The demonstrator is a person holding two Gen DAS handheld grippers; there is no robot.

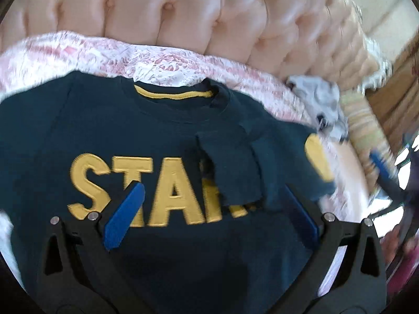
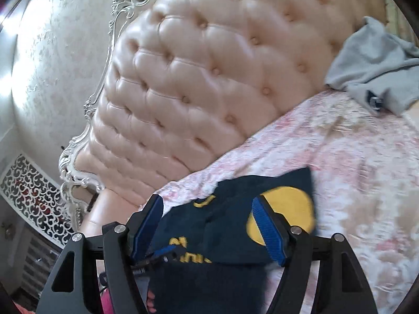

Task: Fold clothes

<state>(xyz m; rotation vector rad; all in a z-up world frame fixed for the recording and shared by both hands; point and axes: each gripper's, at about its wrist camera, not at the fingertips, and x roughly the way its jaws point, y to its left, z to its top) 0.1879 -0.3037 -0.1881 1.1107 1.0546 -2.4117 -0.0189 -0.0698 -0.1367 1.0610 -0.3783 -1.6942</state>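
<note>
Navy sweatshirt with yellow lettering (image 1: 146, 141) flat on floral pink bedspread (image 1: 86, 55), sleeve with yellow elbow patch (image 2: 282, 214) folded across chest. Left gripper (image 1: 209, 209), right gripper (image 2: 209, 225): jaws spread, pinching nothing. Next, probably: other sleeve inward.

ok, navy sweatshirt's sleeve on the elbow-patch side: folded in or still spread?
Folded in. The sleeve lies across the navy sweatshirt chest, covering the end of the yellow lettering. The other sleeve is not in view.

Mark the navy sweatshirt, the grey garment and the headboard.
navy sweatshirt (image 1: 162, 130), left wrist view, chest above the lettering
grey garment (image 2: 371, 62), right wrist view, middle of the cloth
headboard (image 2: 209, 78), right wrist view, tufted padding
</note>
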